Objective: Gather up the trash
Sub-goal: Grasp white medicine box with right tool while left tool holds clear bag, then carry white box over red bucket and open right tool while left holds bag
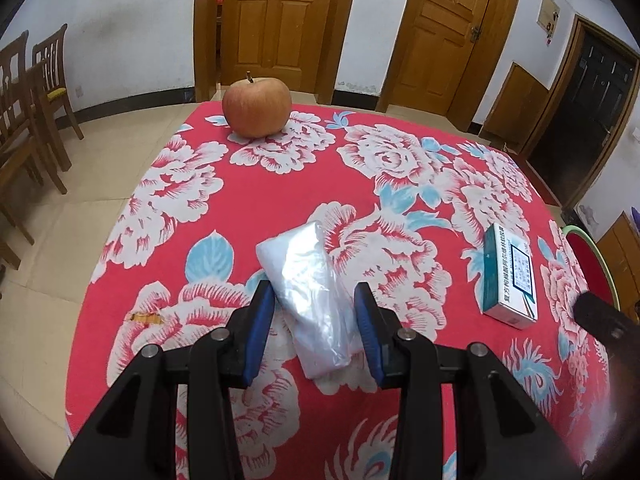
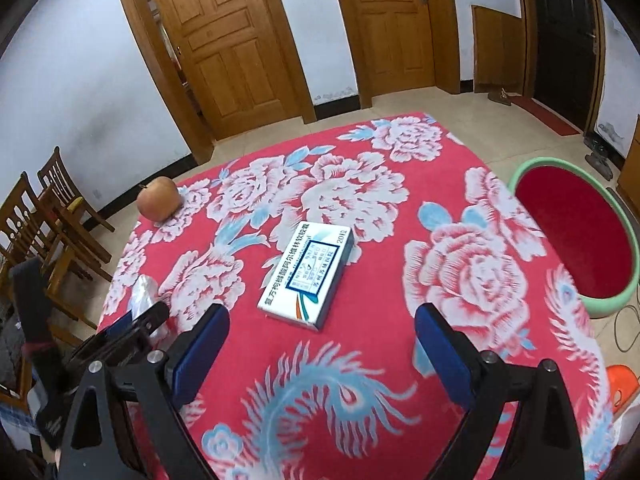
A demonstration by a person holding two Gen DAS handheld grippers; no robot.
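Observation:
A crumpled clear plastic bag lies on the red flowered tablecloth. My left gripper is open, its blue pads on either side of the bag, not closed on it. A white and teal medicine box lies to the right; it also shows in the right wrist view. My right gripper is open wide and empty, just short of the box. The bag and the left gripper show at the left of that view.
An apple stands near the table's far edge, also in the right wrist view. A red basin with a green rim sits on the floor to the right. Wooden chairs stand left. An orange object lies at lower right.

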